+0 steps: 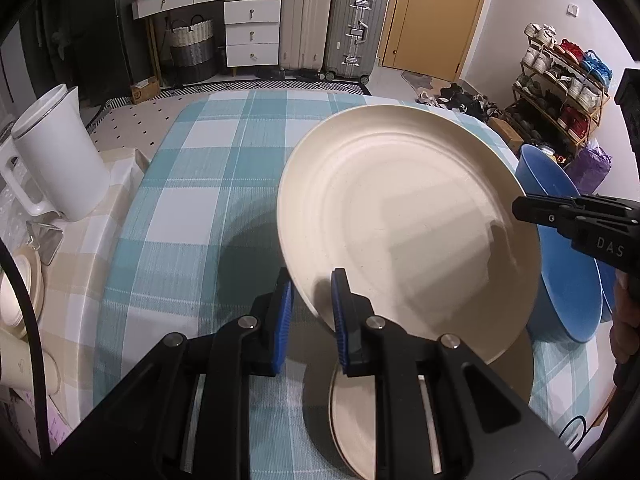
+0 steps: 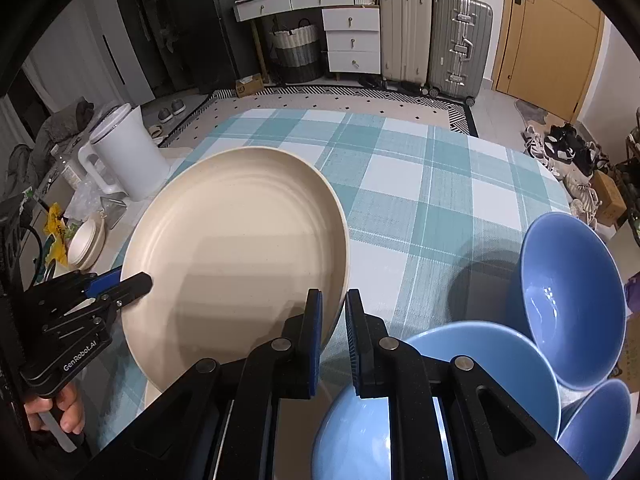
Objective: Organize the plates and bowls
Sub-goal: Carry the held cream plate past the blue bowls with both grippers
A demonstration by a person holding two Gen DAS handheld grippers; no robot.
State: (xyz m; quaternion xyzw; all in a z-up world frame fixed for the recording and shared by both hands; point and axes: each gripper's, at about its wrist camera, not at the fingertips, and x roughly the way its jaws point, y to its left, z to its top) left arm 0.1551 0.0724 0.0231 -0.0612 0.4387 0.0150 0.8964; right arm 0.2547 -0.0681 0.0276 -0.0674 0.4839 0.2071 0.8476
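Note:
A large cream plate point(image 1: 404, 224) hangs tilted above the checked tablecloth point(image 1: 208, 184), gripped at both sides. My left gripper point(image 1: 312, 308) is shut on its near rim, one finger on each face. My right gripper point(image 2: 333, 332) is shut on the opposite rim; it also shows at the right edge of the left wrist view point(image 1: 576, 220). The plate shows in the right wrist view point(image 2: 236, 256), with the left gripper point(image 2: 132, 282) at its left rim. Another cream plate point(image 1: 352, 428) lies on the cloth below. Several blue bowls point(image 2: 568, 300) sit at the right.
A white jug point(image 1: 56, 152) stands at the table's left edge, with cream dishes point(image 2: 86, 244) and clutter beside it. Beyond the table are a drawer unit point(image 1: 252, 28), suitcases point(image 1: 356, 28), a door and a shoe rack point(image 1: 560, 80).

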